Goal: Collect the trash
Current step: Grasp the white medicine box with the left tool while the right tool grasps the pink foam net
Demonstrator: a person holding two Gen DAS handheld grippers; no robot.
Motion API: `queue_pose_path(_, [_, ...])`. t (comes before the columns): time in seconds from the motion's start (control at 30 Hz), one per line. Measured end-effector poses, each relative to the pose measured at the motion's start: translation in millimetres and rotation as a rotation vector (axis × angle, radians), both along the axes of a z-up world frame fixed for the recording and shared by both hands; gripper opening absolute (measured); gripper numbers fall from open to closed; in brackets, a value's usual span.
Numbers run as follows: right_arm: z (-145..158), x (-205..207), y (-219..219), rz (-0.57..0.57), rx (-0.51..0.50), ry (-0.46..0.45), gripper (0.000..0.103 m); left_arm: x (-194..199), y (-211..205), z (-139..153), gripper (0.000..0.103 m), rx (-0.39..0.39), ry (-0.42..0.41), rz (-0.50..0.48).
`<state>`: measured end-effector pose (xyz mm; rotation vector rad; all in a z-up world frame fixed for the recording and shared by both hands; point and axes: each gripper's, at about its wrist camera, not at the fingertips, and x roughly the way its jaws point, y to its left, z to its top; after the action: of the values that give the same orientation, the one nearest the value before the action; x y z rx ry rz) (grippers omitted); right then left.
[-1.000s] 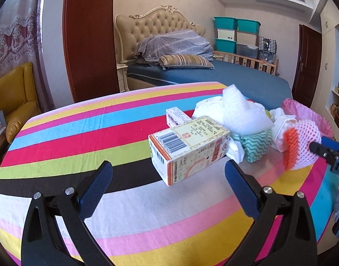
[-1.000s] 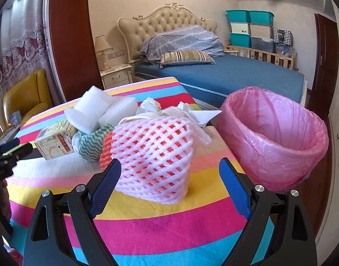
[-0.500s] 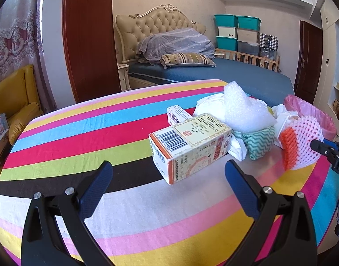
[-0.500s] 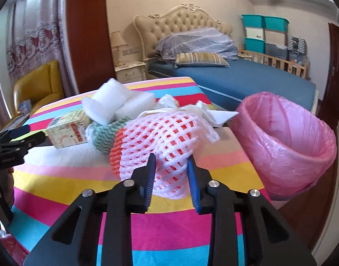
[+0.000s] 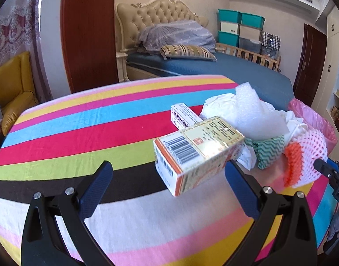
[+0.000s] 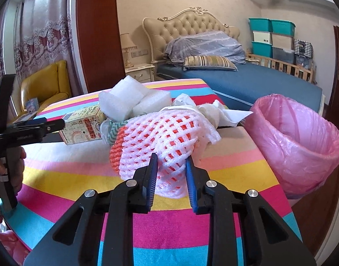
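A pile of trash lies on the striped table [image 5: 85, 133]: a printed carton [image 5: 196, 153], a small white box [image 5: 184, 116], white foam [image 5: 255, 113], crumpled paper and a teal zigzag cloth [image 5: 269, 150]. My left gripper [image 5: 167, 184] is open, its fingers on either side of the carton's near end. My right gripper [image 6: 171, 164] is shut on a pink-and-orange foam fruit net [image 6: 160, 137], which also shows in the left wrist view [image 5: 306, 159]. A bin with a pink liner [image 6: 295, 141] stands off the table's right edge.
A blue bed [image 6: 246, 82] with a tufted headboard is behind the table. A yellow armchair [image 6: 45, 84] is at the left. Teal and white storage boxes [image 6: 271, 35] are stacked at the back right. A dark door [image 5: 311, 62] is at the far right.
My right gripper went from wide open around the foam net to shut on it. My left gripper stayed open and moved slightly closer to the carton.
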<state>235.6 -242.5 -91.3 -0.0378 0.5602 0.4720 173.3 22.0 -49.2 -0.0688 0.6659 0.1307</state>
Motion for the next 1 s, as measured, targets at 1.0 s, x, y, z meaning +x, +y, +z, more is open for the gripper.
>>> queue_pose_path(1.0, [0.3, -1.9, -4.8, -0.023, 0.032, 0.023, 0.026, 23.1, -43.5, -5.9, 0.085, 0.038, 0.072, -0.262])
